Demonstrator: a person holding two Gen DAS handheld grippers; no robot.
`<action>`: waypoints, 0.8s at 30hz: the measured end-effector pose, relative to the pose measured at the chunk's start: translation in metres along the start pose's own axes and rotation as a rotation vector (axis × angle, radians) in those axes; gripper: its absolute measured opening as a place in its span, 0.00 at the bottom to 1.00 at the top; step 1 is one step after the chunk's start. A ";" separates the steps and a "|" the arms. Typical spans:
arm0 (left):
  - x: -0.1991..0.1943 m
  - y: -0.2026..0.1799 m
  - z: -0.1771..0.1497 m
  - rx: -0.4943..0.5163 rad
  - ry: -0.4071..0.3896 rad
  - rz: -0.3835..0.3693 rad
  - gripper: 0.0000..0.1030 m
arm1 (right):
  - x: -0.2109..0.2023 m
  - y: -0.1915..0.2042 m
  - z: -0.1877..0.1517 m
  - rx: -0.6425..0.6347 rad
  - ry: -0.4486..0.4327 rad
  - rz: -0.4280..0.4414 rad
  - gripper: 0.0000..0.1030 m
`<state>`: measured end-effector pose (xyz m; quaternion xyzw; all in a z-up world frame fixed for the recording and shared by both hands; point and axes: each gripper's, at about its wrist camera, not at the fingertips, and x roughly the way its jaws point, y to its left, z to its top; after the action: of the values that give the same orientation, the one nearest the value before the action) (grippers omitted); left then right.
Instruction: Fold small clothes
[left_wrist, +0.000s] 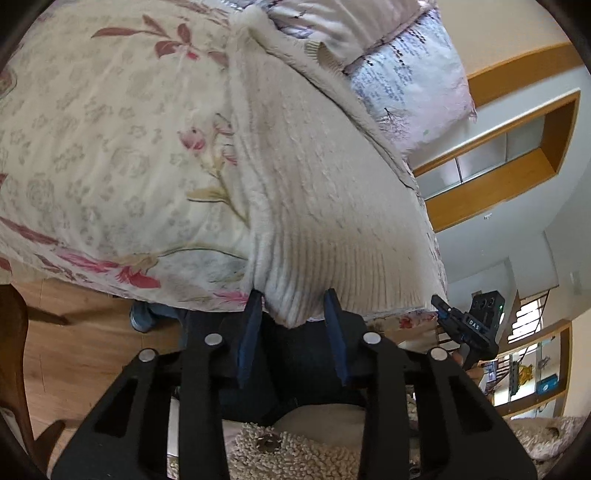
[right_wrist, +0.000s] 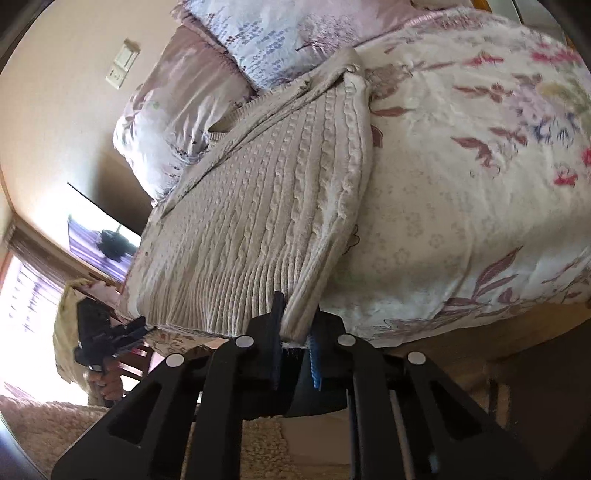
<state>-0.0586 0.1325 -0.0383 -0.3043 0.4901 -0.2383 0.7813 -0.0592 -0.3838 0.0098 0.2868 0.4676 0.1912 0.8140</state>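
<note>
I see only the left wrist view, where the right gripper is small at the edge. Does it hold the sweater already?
Observer: Yes. In the right wrist view, the right gripper is shut on the ribbed edge of the sweater.
Operator: Which part exactly?
Observer: It seems to be the cuff of a sleeve folded along the body's side.
Operator: How does my left gripper look from there?
Observer: The left gripper sits at the hem's other corner, and the left hand grips its handle below.
</note>
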 end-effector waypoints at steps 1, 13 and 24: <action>-0.002 0.001 -0.001 -0.008 0.000 -0.012 0.37 | 0.001 -0.001 0.000 0.014 0.003 0.014 0.13; -0.012 -0.006 0.006 -0.026 -0.035 -0.119 0.06 | -0.018 0.013 0.007 -0.056 -0.086 0.058 0.07; -0.045 -0.051 0.043 0.148 -0.209 -0.061 0.05 | -0.034 0.036 0.029 -0.128 -0.228 0.010 0.07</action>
<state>-0.0419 0.1374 0.0398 -0.2837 0.3777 -0.2643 0.8409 -0.0522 -0.3845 0.0668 0.2565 0.3577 0.1908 0.8774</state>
